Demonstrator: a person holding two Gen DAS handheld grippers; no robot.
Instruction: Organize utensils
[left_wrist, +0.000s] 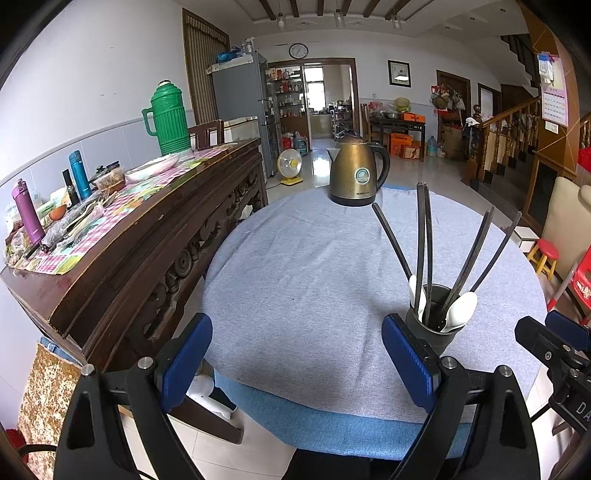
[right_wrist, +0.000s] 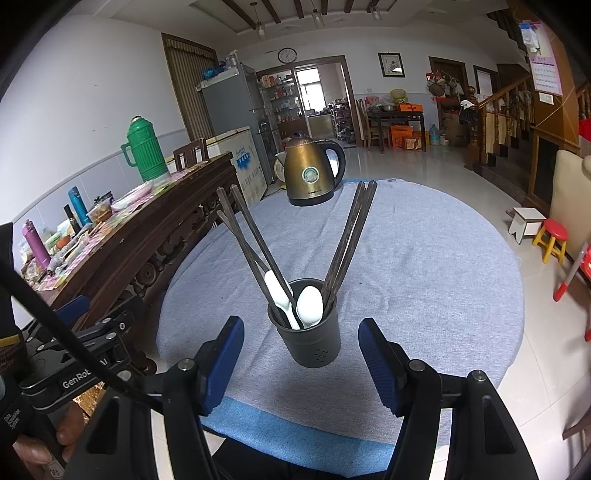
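A dark grey utensil cup (right_wrist: 314, 339) stands near the front of the round table (right_wrist: 424, 258), which is covered in a blue-grey cloth. Several dark chopsticks (right_wrist: 351, 236) and two white spoons (right_wrist: 310, 304) stick out of it. My right gripper (right_wrist: 301, 363) is open just in front of the cup, with nothing between its blue pads. In the left wrist view the same cup (left_wrist: 437, 325) sits just beyond the right pad. My left gripper (left_wrist: 295, 362) is open over bare cloth. The right gripper's body (left_wrist: 554, 350) shows at the right edge there.
A brass-coloured electric kettle (right_wrist: 312, 173) stands at the table's far side. A dark carved sideboard (left_wrist: 140, 236) runs along the left, loaded with a green thermos (left_wrist: 168, 118), bottles and food. A red-topped stool (right_wrist: 552, 238) and a chair stand on the right.
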